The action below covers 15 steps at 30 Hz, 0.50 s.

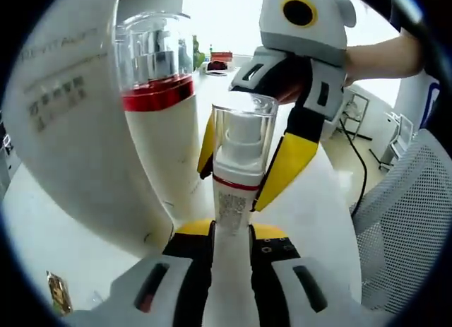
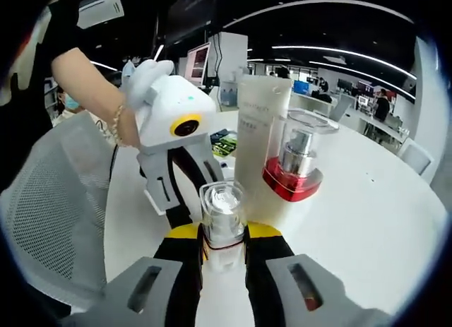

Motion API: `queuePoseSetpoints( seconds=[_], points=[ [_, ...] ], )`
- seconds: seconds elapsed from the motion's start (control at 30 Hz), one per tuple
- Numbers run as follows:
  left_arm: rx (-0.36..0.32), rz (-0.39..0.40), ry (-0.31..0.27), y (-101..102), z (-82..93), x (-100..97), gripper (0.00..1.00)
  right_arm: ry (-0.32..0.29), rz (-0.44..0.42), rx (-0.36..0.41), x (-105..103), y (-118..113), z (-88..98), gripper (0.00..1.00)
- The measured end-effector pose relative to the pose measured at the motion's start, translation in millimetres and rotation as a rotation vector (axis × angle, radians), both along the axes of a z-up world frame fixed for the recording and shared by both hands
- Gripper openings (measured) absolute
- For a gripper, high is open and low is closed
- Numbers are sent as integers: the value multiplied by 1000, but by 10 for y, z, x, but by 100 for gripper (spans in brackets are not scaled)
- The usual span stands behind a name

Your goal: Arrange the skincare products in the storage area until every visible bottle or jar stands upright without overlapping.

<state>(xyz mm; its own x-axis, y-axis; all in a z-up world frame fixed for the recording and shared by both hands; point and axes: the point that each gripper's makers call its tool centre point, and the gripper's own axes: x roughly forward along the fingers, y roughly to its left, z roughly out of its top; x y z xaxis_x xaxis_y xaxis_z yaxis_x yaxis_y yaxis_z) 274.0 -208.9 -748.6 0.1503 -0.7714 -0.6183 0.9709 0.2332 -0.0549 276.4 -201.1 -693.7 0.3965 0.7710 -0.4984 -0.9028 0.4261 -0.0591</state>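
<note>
A small white pump bottle (image 1: 231,200) with a clear cap is held between both grippers over the white table (image 1: 42,228). My left gripper (image 1: 231,235) is shut on its lower body. My right gripper (image 1: 233,189) reaches in from the upper right, and its yellow fingers (image 1: 289,164) clamp the bottle near the cap. In the right gripper view the same bottle (image 2: 222,214) sits between my right gripper (image 2: 223,235), with my left gripper (image 2: 191,200) behind it in a person's hand. A larger bottle with a red band (image 1: 159,94) (image 2: 293,164) stands upright against a tall white tube (image 1: 63,129) (image 2: 258,122).
A grey mesh chair (image 1: 409,214) (image 2: 49,221) stands close to the table edge. A small packet (image 1: 58,292) lies on the table at the lower left. A green item (image 2: 224,143) lies behind the left gripper. Monitors (image 2: 198,62) and desks stand far off.
</note>
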Motion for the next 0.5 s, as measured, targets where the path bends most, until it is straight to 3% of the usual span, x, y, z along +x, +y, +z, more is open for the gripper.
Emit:
queuePoseSetpoints(
  seconds=[0.33, 0.5],
  points=[
    [-11, 10, 6, -3, 28, 3, 17, 6, -4, 17, -10, 16, 20, 22],
    [-17, 16, 7, 9, 45, 18, 17, 30, -13, 43, -36, 41, 64, 27]
  ],
)
